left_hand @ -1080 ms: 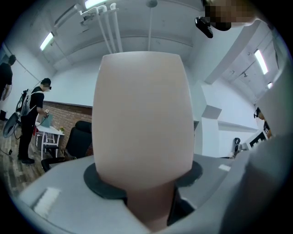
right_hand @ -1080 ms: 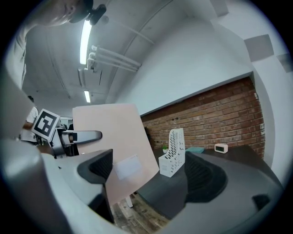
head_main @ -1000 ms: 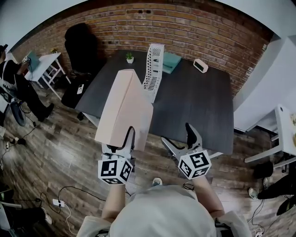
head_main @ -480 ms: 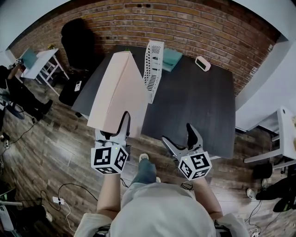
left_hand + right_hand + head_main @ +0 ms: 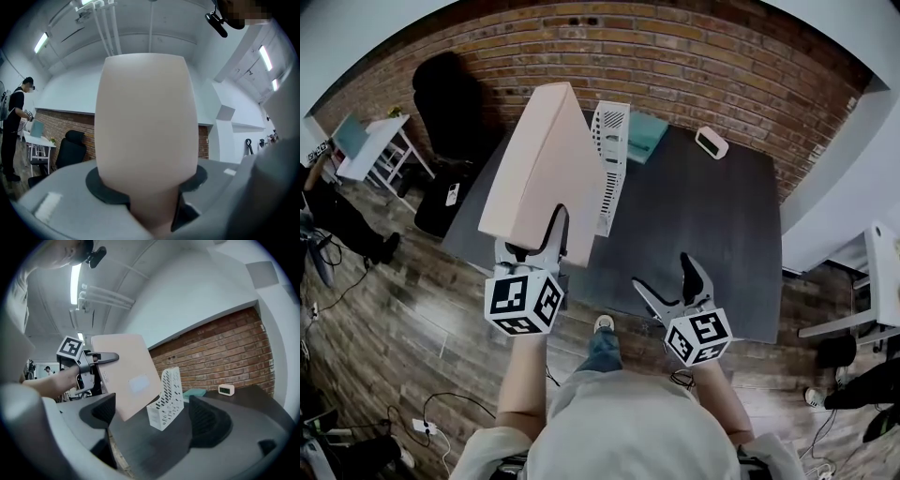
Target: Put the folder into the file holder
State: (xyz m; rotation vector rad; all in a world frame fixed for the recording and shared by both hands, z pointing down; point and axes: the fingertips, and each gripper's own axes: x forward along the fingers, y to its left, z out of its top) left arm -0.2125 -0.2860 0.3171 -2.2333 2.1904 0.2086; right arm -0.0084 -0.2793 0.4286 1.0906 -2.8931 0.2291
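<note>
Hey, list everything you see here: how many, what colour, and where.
folder: one, pale pink, held up over the desk's left side
file holder: one, white, upright on the desk, beside the folder
desk: one, dark grey, by the brick wall
notebook: one, teal, desk's far edge
clock: one, white, desk's far right
office chair: one, black, left of desk
left claw: shut on the folder
right claw: open, empty, at the desk's near edge

The folder (image 5: 542, 173) was pale peach, the holder (image 5: 611, 141) white with slotted holes. The table (image 5: 703, 225) was dark grey, the far wall (image 5: 694, 56) red-brown brick, the clock (image 5: 710, 142) white, the book (image 5: 648, 134) teal, the floor (image 5: 412, 309) dark wood-grain.
</note>
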